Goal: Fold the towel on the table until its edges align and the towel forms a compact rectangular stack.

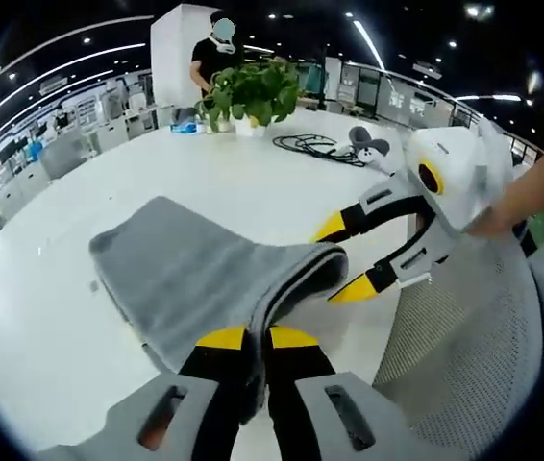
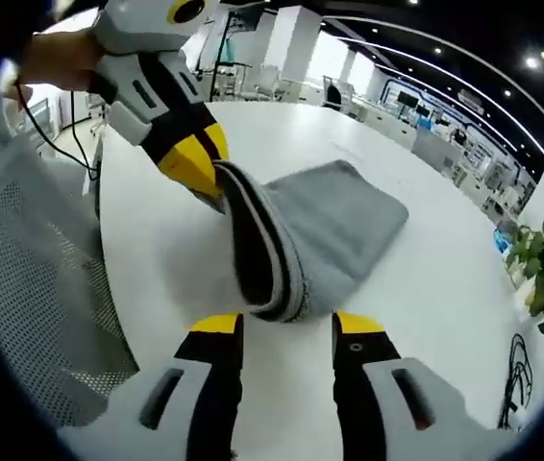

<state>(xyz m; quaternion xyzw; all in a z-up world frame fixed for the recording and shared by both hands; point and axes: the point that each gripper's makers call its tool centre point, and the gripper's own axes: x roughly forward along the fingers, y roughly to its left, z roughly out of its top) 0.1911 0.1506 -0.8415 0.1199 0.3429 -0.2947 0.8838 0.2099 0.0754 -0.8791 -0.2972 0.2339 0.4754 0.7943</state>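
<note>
The left gripper (image 1: 258, 338) is pinching the grey towel's (image 1: 195, 274) near folded edge, lifting it to carry the fold over. The right gripper (image 2: 286, 336) is waiting open and empty just beside that edge, above the white table (image 2: 426, 288).

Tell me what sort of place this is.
Probably an open-plan office or lab: long ceiling light strips, rows of workstations behind the white table, and a mesh office chair alongside.

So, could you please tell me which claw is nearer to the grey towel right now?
Left. The left claw is clamped on the grey towel's near folded edge, while the right claw is open just short of that edge, not touching.
</note>
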